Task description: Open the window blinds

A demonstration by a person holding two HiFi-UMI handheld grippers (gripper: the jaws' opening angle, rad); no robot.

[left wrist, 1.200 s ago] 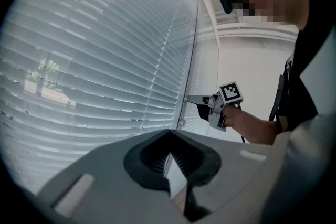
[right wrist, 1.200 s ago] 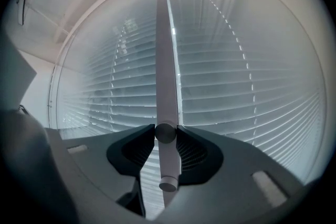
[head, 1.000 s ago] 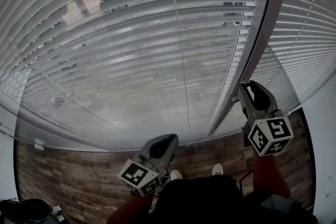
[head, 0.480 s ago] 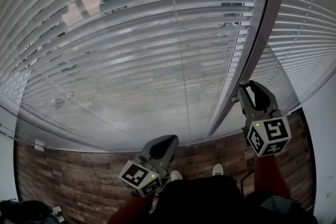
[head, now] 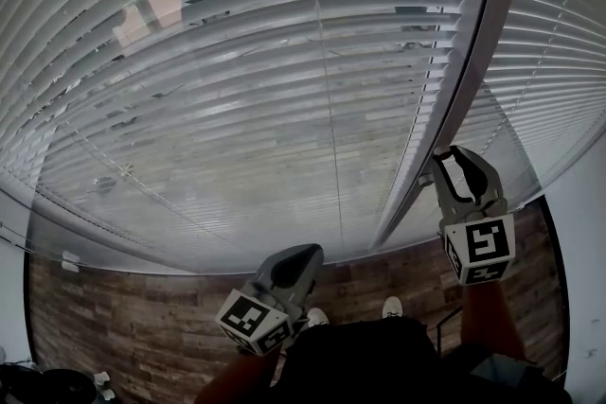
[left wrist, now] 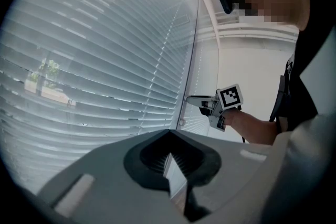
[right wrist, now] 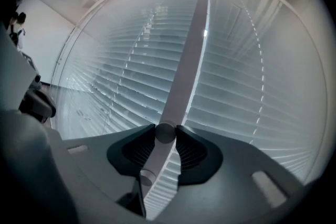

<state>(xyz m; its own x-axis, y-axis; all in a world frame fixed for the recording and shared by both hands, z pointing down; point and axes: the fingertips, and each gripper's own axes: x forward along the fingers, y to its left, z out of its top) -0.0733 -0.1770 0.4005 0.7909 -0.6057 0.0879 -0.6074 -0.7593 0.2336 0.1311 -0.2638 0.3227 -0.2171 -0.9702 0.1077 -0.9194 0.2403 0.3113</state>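
Observation:
White slatted blinds (head: 284, 71) cover the window ahead of me, with trees and a building showing between the upper slats. A pale tilt wand (head: 453, 109) hangs down between the two blind panels. My right gripper (head: 437, 167) is shut on the wand near its lower end, which shows as a rod (right wrist: 181, 76) pinched between the pads in the right gripper view. My left gripper (head: 308, 251) is held low, apart from the blinds, shut with nothing in it. In the left gripper view its jaws (left wrist: 169, 134) meet at the tip, and the right gripper (left wrist: 202, 101) reaches to the wand (left wrist: 195, 44).
A second blind panel (head: 554, 80) hangs to the right of the wand. Wood-plank floor (head: 142, 317) runs below the window, where my shoes (head: 392, 306) stand. A white wall (head: 582, 232) closes the right side. Dark objects (head: 52, 383) sit at the lower left.
The right gripper has rolled about its own axis while holding the wand, its marker cube turning to face me squarely. The left gripper has not moved.

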